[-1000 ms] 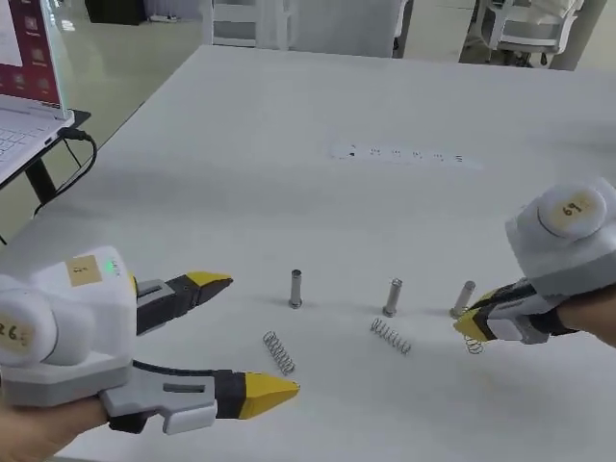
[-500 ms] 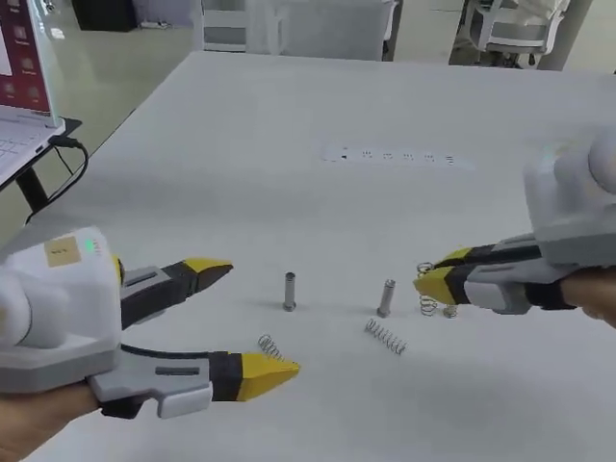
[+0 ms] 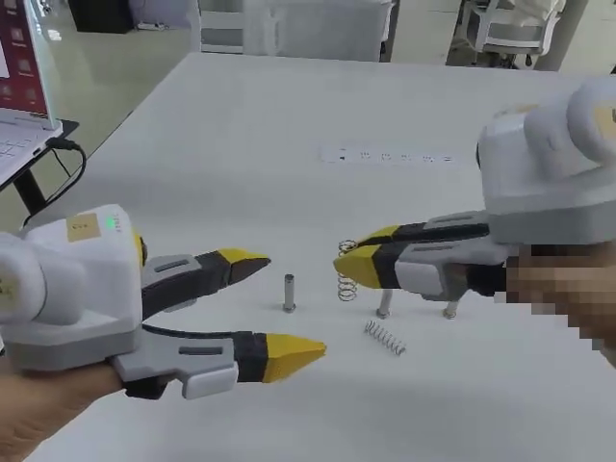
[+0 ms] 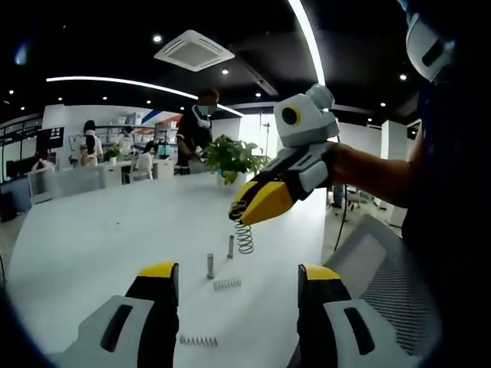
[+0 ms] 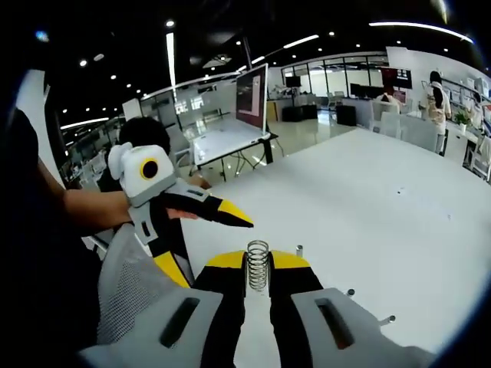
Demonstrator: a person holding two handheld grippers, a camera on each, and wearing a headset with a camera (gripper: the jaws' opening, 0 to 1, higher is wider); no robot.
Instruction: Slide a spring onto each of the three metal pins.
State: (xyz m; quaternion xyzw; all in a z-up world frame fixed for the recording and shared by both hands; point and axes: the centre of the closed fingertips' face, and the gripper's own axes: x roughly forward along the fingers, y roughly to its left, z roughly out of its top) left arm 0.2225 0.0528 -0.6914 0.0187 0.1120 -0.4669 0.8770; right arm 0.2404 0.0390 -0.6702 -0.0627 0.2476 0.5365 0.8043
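Observation:
Three short metal pins stand on the white table (image 3: 241, 144): the left pin (image 3: 289, 293), the middle pin (image 3: 384, 307) and the right pin (image 3: 449, 310), the last two partly under my right gripper. My right gripper (image 3: 348, 260) is shut on a spring (image 3: 346, 280) that hangs above the table between the left and middle pins; the same spring (image 5: 258, 274) stands between its jaws in the right gripper view. A loose spring (image 3: 384, 337) lies in front of the middle pin. Another spring (image 4: 198, 340) lies nearer my left gripper (image 3: 294, 304), which is open and holds nothing.
A white power strip (image 3: 395, 154) lies flat further back on the table. An open laptop (image 3: 19, 67) with a dark cable (image 3: 67, 164) sits off the left edge. Chairs (image 3: 510, 29) stand beyond the far end.
My right gripper has lifted a spring from beside the right pin and carried it left, above the pins. The left gripper has edged forward toward the left pin, still open.

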